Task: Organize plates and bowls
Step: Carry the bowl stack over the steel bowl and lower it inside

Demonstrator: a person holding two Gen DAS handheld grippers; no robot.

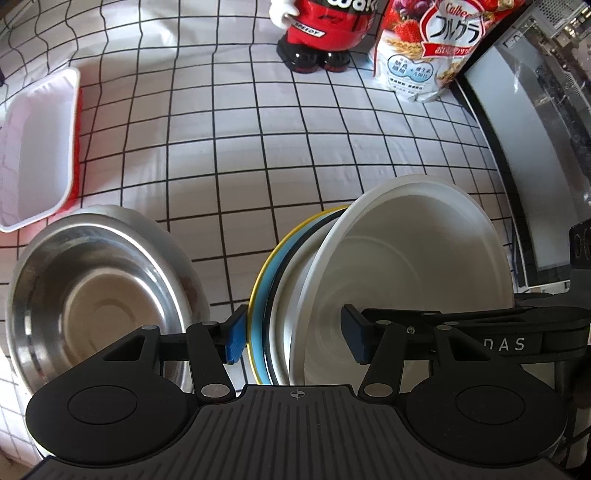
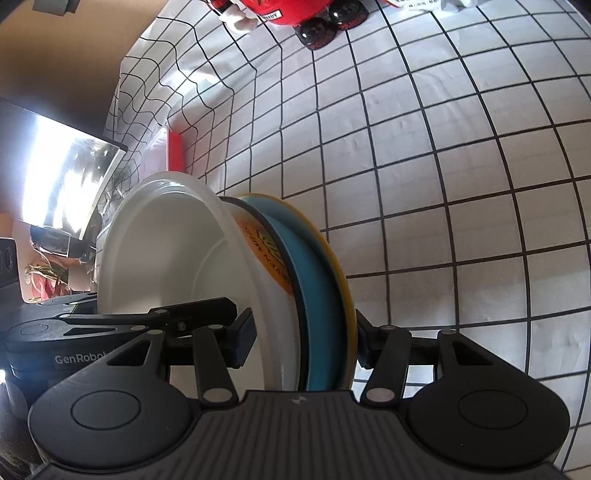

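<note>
Stacked dishes (image 1: 388,280), a white bowl nested in blue and yellow-rimmed plates, stand on edge above the checked tablecloth (image 1: 258,147), clamped between both grippers: the left gripper (image 1: 295,338) and right gripper (image 2: 304,341) each squeeze the stack. A steel bowl (image 1: 99,291) lies just left, a red-sided tray (image 1: 37,147) beyond, with a red figure (image 1: 321,33) and cereal bag (image 1: 424,48) well behind.

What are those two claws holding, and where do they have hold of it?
Both grippers, left and right, clamp one tilted stack of plates and bowls by its rims.
</note>
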